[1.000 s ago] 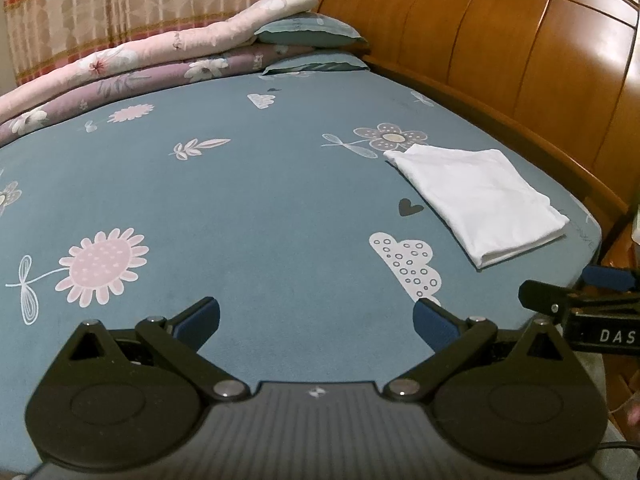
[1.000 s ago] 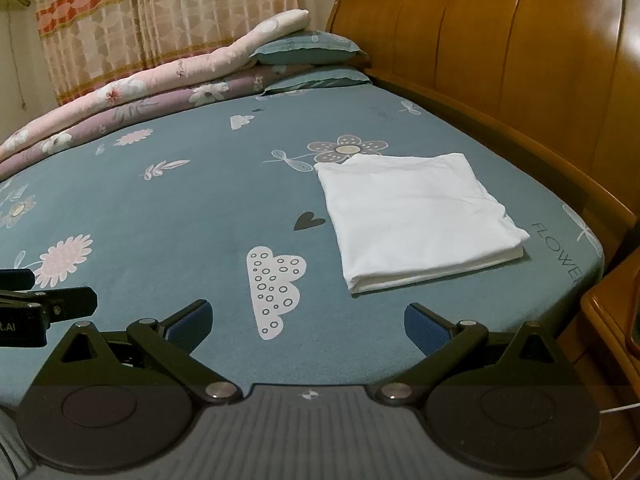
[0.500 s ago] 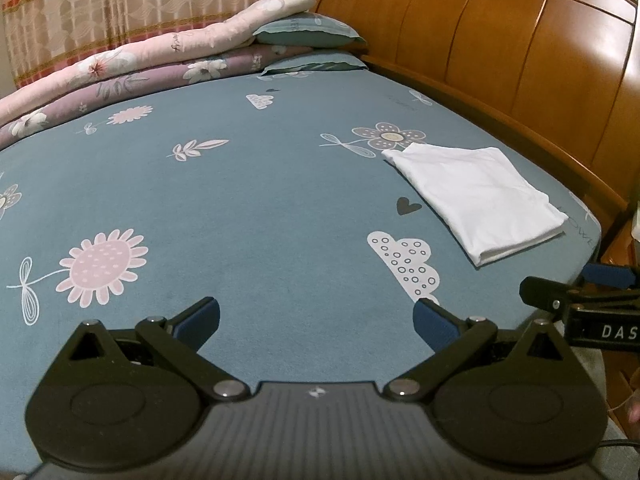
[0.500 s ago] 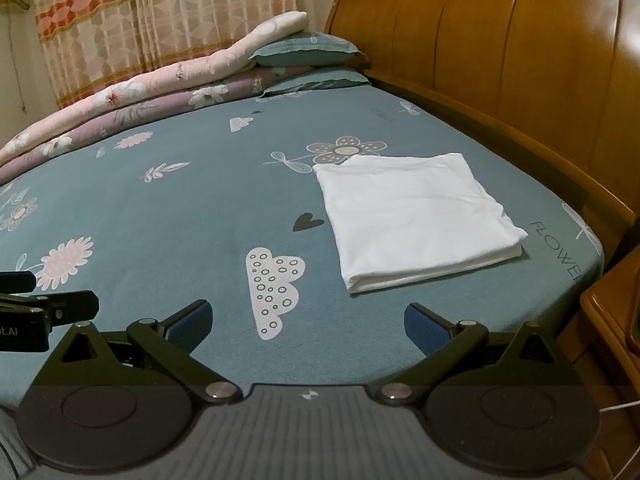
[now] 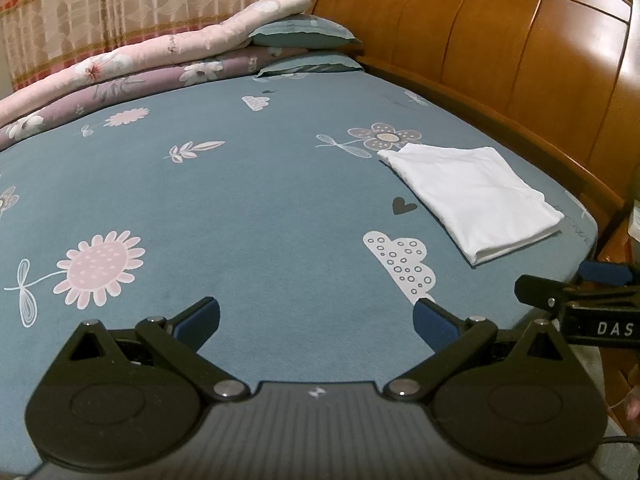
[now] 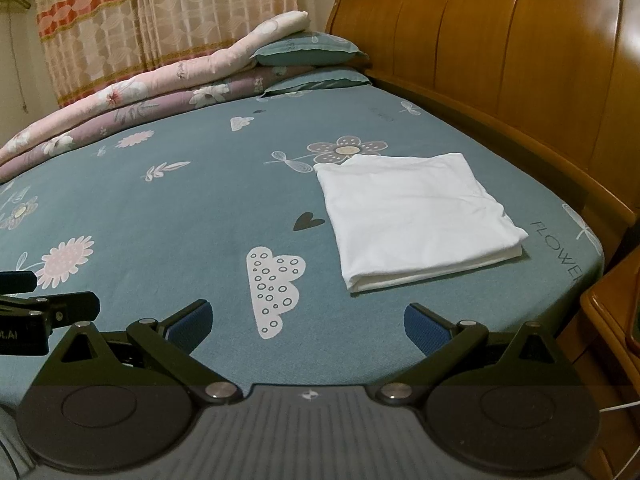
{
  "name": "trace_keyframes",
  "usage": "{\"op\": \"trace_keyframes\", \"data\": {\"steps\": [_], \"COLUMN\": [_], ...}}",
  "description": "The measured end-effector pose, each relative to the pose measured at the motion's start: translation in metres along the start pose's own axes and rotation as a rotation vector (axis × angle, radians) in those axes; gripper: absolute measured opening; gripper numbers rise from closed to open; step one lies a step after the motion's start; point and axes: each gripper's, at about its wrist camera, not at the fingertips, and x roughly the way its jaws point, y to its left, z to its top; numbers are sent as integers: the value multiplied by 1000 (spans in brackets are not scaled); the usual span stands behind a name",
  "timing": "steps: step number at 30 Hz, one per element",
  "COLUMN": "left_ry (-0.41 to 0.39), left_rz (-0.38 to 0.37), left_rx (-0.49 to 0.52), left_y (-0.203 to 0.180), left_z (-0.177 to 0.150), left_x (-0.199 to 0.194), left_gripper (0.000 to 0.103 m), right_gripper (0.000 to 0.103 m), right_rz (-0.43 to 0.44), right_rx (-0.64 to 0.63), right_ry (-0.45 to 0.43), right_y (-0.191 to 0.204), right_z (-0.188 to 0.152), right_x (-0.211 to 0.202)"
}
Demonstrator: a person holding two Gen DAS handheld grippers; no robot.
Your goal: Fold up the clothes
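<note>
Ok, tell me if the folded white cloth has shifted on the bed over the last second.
No. The folded white cloth sits as before beside the dark heart print, its far corner touching the grey flower print.

Bed [image 6: 168, 216] carried a teal fitted sheet printed with flowers, clouds, hearts and leaf sprigs. Folded white garment [image 6: 412, 212] lay flat on the sheet near the foot-side corner, close to the wooden headboard [image 6: 520, 60], its far edge just overlapping a grey flower print. Two teal pillows [image 6: 308, 50] were stacked at the far end against the headboard. Rolled pink and mauve floral quilts [image 6: 132, 108] lay along the far edge, beside the pillows.
</note>
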Motion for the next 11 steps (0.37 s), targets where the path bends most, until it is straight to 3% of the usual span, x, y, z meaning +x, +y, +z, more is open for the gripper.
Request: {"op": "trace_keyframes", "data": {"steps": [11], "left_ry": [2], "left_rz": [1], "left_rx": [0], "left_y": [-1], "left_z": [0], "left_x": [-1], "left_gripper": [102], "right_gripper": [103], "right_rz": [-1], "right_rx": [-5], "right_ry": [2], "right_y": [1], "right_z": [0], "right_x": [-1]}}
